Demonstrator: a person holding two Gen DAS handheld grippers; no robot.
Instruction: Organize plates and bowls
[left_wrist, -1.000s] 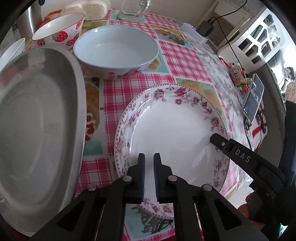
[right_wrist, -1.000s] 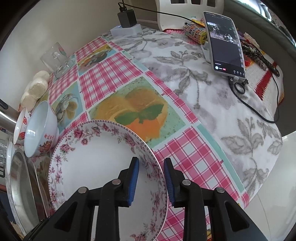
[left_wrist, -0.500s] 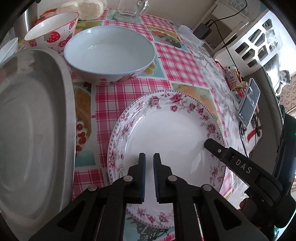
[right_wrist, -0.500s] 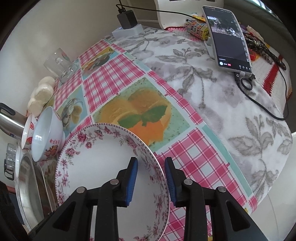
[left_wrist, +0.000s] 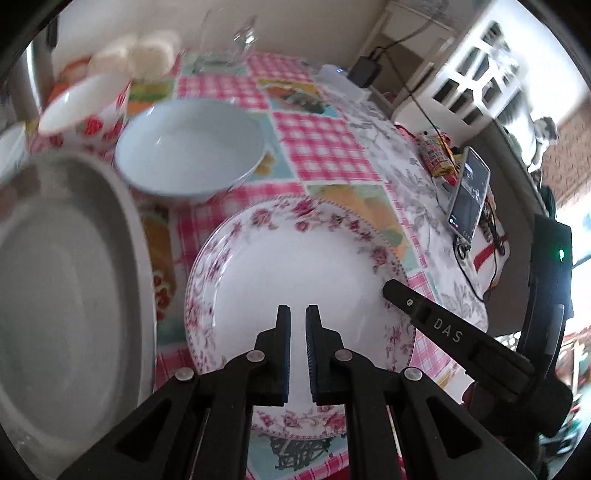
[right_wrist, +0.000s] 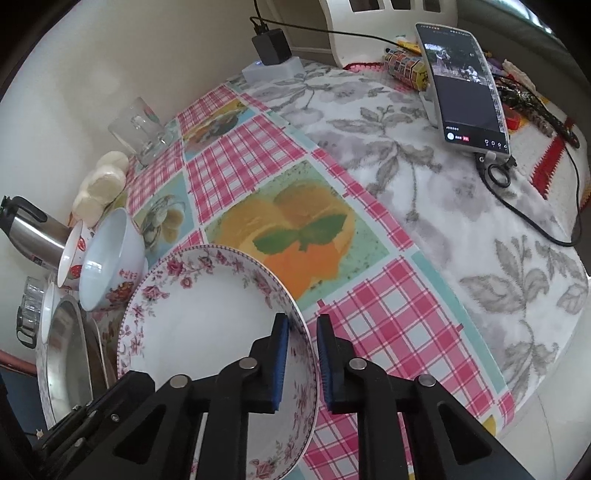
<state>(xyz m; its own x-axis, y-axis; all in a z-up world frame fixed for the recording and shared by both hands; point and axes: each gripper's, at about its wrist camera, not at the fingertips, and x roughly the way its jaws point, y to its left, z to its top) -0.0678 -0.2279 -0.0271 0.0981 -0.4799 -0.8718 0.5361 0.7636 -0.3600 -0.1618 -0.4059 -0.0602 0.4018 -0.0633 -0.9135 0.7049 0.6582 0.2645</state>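
A white plate with a pink flower rim (left_wrist: 295, 266) (right_wrist: 207, 317) is in front of both grippers. My right gripper (right_wrist: 303, 325) is shut on the plate's right rim, one pad on each side; it also shows in the left wrist view (left_wrist: 391, 286). My left gripper (left_wrist: 297, 314) is shut and empty above the plate's near part. A plain white bowl (left_wrist: 188, 147) (right_wrist: 110, 258) stands behind the plate. A strawberry bowl (left_wrist: 88, 107) (right_wrist: 72, 254) is behind it. A large metal tray (left_wrist: 66, 277) (right_wrist: 66, 354) lies to the left.
A glass mug (right_wrist: 138, 129) and round white cakes (right_wrist: 99, 184) stand at the far edge by the wall. A metal kettle (right_wrist: 33, 230) is at the far left. A phone (right_wrist: 465, 88) on a stand, cables and a charger (right_wrist: 271, 46) are on the grey floral cloth to the right.
The plate has shifted a little to the right and towards me, held in my right gripper. My left gripper has pulled back and tilted up; it stays shut.
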